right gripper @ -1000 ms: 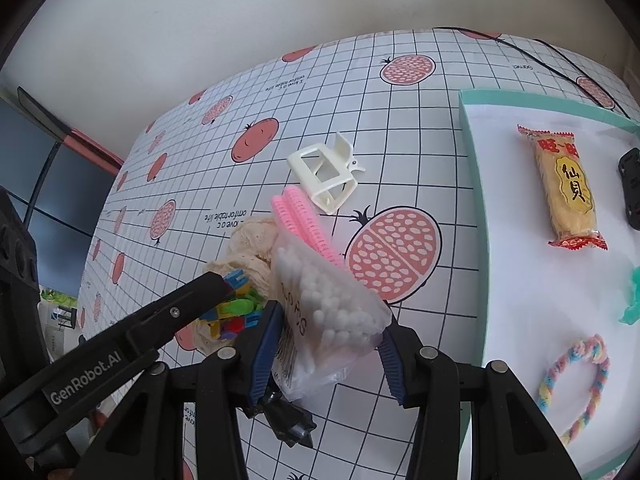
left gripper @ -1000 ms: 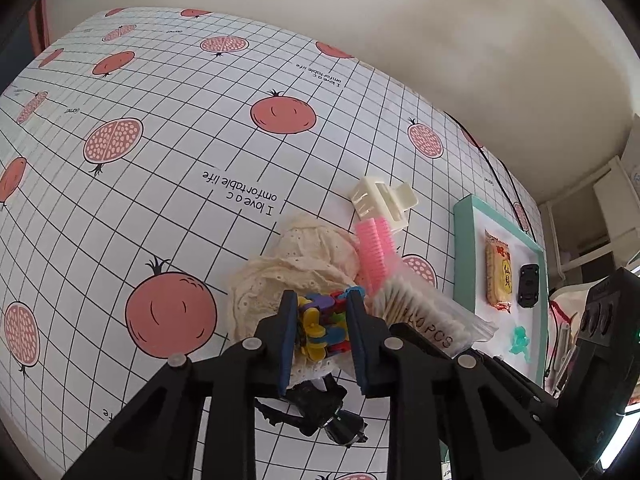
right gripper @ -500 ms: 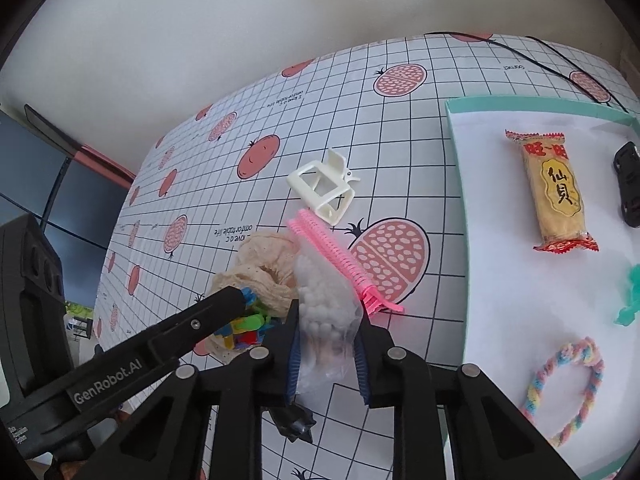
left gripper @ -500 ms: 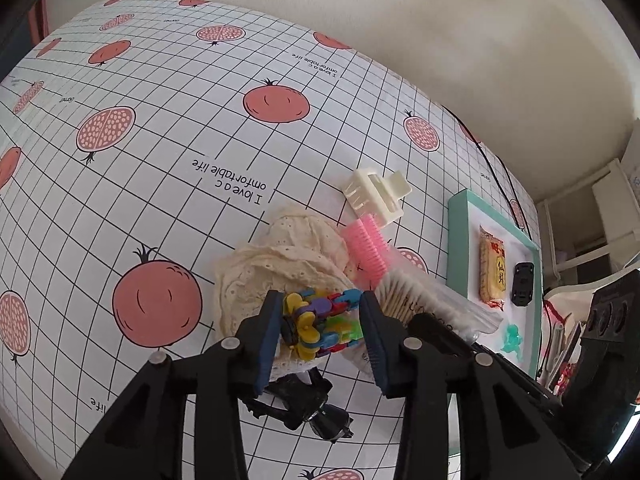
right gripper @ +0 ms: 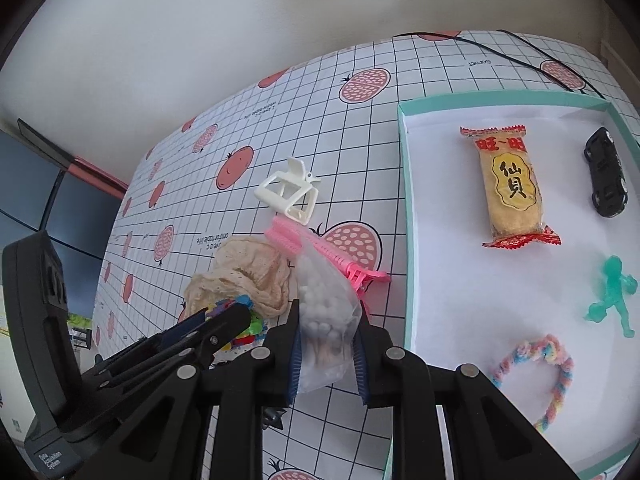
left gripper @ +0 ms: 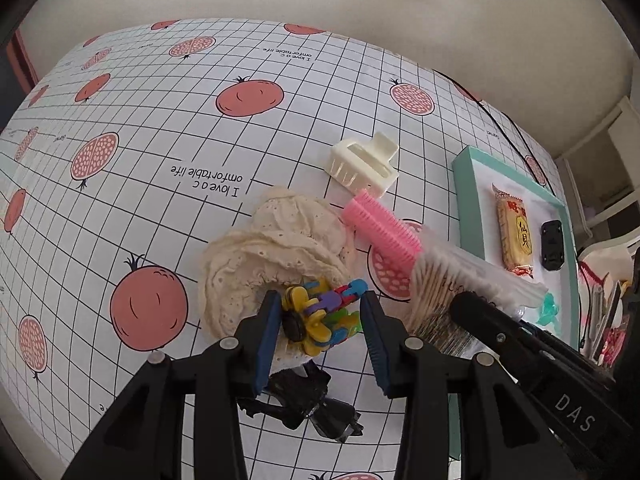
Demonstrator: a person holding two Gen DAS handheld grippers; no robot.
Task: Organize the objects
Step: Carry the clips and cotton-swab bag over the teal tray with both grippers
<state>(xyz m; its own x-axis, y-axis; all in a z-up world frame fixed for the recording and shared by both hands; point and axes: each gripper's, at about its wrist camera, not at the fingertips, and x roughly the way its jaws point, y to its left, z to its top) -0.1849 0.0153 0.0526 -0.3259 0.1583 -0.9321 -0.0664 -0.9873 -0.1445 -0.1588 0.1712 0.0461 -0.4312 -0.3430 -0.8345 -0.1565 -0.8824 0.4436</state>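
A colourful plastic link toy [left gripper: 320, 312] lies against a cream lace scrunchie [left gripper: 280, 248]. My left gripper [left gripper: 320, 308] stands open with its blue pads on either side of the toy. My right gripper [right gripper: 326, 320] is shut on a clear bag of cotton swabs [right gripper: 324, 300], held just right of the scrunchie and over the pink hair clip [right gripper: 332, 252]. In the left wrist view the bag of cotton swabs [left gripper: 460, 272] shows beside my right gripper's arm. A teal-rimmed tray [right gripper: 404, 200] lies to the right.
A white claw clip [left gripper: 364, 164] sits beyond the pink one. A black object [left gripper: 308, 404] lies under my left fingers. The tray holds a snack packet [right gripper: 512, 188], a black toy car [right gripper: 606, 178], a teal figure [right gripper: 612, 292] and a pastel rope loop [right gripper: 556, 380].
My right gripper closed on the bag of cotton swabs and drew it up and back. My left gripper opened wider and moved in around the colourful toy.
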